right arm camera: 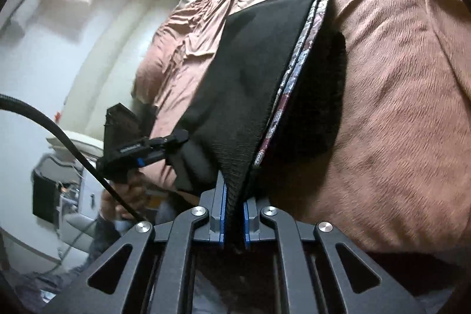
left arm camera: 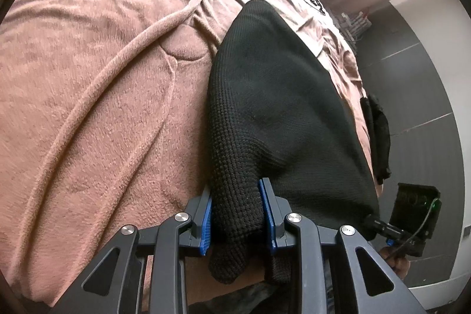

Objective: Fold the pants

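Brown bedspread [left arm camera: 103, 78] below, both tongs, left [left arm camera: 237, 221] and right [right arm camera: 234, 221], clamp black pants [left arm camera: 273, 96]; uneven pulling risks a skewed fold.

The pants [left arm camera: 273, 96] lie on the bed [left arm camera: 103, 72], stretching from its near edge toward the far side. At that near edge, 2 grippers hold them: left gripper [left arm camera: 237, 214] on a bunched corner, right gripper [right arm camera: 234, 214] further right along the edge.
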Demonstrator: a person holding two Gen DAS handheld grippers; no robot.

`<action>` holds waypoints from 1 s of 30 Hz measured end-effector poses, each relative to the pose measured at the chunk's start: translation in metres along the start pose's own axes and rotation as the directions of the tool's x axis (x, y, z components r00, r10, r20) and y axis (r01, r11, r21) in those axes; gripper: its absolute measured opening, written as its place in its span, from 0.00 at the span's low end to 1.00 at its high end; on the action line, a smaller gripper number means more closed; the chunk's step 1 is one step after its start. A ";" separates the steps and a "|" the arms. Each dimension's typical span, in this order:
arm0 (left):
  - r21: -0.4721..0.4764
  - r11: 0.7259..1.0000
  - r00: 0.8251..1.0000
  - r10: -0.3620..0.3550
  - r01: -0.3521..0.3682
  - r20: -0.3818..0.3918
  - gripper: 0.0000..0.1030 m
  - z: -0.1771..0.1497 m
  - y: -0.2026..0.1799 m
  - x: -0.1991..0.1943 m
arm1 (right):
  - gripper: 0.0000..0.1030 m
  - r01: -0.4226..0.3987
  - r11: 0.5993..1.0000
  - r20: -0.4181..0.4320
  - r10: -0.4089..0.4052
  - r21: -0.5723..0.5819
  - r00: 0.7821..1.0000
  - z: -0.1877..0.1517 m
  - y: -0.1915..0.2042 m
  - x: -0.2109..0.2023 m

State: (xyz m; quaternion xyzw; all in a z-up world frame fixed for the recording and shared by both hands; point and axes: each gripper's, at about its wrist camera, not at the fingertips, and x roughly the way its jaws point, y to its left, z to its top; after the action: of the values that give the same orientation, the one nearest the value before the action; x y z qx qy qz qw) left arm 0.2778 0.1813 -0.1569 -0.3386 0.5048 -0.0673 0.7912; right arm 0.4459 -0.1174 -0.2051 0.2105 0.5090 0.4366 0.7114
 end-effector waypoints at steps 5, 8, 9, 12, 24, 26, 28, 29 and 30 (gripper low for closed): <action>0.001 1.000 1.000 0.007 -0.007 0.000 0.29 0.001 0.003 -0.005 | 0.05 -0.026 0.999 -0.018 0.027 0.040 0.999 -0.010 -0.008 0.005; 0.000 1.000 1.000 0.019 -0.019 -0.010 0.33 -0.003 0.006 -0.004 | 0.05 -0.023 0.998 -0.032 0.025 0.063 0.999 -0.016 -0.019 0.012; -0.001 1.000 0.999 0.028 -0.028 -0.017 0.35 -0.005 0.007 -0.002 | 0.05 -0.023 0.997 -0.036 0.026 0.074 0.999 -0.018 -0.022 0.014; 0.001 0.999 0.999 0.034 -0.034 -0.034 0.43 -0.011 0.009 0.002 | 0.05 -0.011 0.996 -0.029 0.014 0.091 0.999 -0.016 -0.028 0.013; 0.064 0.998 0.996 0.032 -0.027 -0.084 0.26 -0.022 0.006 -0.002 | 0.04 0.016 0.998 -0.048 -0.014 0.056 0.999 -0.017 -0.011 0.005; 0.071 0.997 0.994 0.036 -0.029 -0.102 0.30 -0.022 0.006 0.002 | 0.04 0.088 0.995 -0.070 -0.085 0.051 0.994 -0.016 -0.018 0.012; 0.077 0.996 0.994 0.044 -0.037 -0.098 0.30 -0.020 0.004 0.003 | 0.09 0.105 0.992 -0.080 -0.099 0.072 0.992 -0.012 -0.027 0.017; 0.084 0.996 0.994 0.049 -0.041 -0.094 0.32 -0.019 0.001 0.004 | 0.11 0.115 0.990 -0.083 -0.108 0.079 0.991 -0.010 -0.027 0.016; 0.086 0.995 0.995 0.050 -0.043 -0.090 0.33 -0.018 0.000 0.003 | 0.17 0.118 0.991 -0.069 -0.114 0.070 0.991 -0.008 -0.024 0.013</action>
State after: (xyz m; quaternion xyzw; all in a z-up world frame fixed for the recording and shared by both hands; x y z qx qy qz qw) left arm 0.2638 0.1715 -0.1638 -0.2897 0.5452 -0.0855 0.7820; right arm 0.4501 -0.1210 -0.2331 0.1922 0.5590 0.3821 0.7103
